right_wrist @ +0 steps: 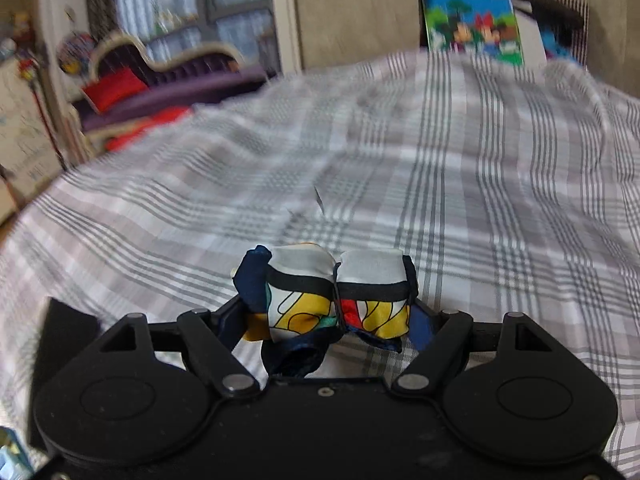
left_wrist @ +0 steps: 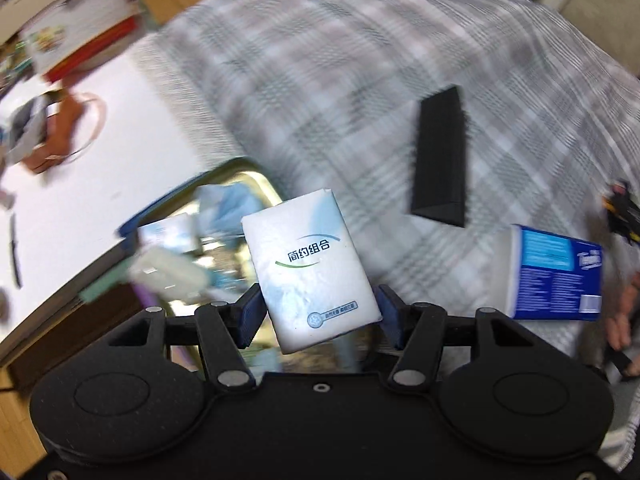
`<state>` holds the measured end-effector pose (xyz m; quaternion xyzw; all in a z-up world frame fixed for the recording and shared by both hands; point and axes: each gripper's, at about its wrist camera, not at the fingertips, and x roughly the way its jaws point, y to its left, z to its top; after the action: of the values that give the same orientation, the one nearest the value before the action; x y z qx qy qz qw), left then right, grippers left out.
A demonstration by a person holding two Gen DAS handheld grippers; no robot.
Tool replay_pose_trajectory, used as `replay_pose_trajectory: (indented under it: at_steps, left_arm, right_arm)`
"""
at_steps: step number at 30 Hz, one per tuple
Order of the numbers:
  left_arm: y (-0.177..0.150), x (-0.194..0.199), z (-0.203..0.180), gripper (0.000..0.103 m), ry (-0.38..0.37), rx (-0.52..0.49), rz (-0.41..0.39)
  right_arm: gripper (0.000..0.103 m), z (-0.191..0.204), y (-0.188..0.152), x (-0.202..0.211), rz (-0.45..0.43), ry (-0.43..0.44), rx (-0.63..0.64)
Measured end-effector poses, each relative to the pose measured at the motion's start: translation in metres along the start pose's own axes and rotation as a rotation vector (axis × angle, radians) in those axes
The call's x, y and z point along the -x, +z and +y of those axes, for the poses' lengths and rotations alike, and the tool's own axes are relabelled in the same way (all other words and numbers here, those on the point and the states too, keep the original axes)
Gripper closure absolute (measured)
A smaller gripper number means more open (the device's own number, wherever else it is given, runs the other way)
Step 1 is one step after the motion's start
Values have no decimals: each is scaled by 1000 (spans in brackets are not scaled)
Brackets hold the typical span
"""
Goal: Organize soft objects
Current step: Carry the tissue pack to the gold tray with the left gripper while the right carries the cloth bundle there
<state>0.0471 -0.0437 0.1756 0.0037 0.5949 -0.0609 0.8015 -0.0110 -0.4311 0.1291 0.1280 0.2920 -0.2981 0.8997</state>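
My left gripper (left_wrist: 318, 312) is shut on a white tissue pack (left_wrist: 310, 268) with Chinese print and holds it in the air beside a shiny metal bin (left_wrist: 256, 184) that holds several soft packs. A blue tissue pack (left_wrist: 556, 274) lies on the plaid bedcover (left_wrist: 340, 80) at the right. My right gripper (right_wrist: 334, 320) is shut on a bunched colourful silk scarf (right_wrist: 336, 296) with navy edges and holds it above the plaid bedcover (right_wrist: 400, 160).
A black flat box (left_wrist: 440, 156) lies on the bedcover. A white table (left_wrist: 100, 152) with a brown object and boxes stands at the left. In the right wrist view, a purple sofa (right_wrist: 160, 80) is at the far left and a cartoon box (right_wrist: 472, 24) behind the bed.
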Motion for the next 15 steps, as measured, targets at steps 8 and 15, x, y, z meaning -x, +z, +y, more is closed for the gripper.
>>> replay_pose_trajectory:
  at_steps: [8,15]
  left_arm:
    - [-24,-22,62,47,27,131,-2]
    - [-29,-44,99,47,22,228,14]
  right_arm:
    - [26,12,-23,72,-129,14,69]
    - [26,35,-17,129,-32,196,60]
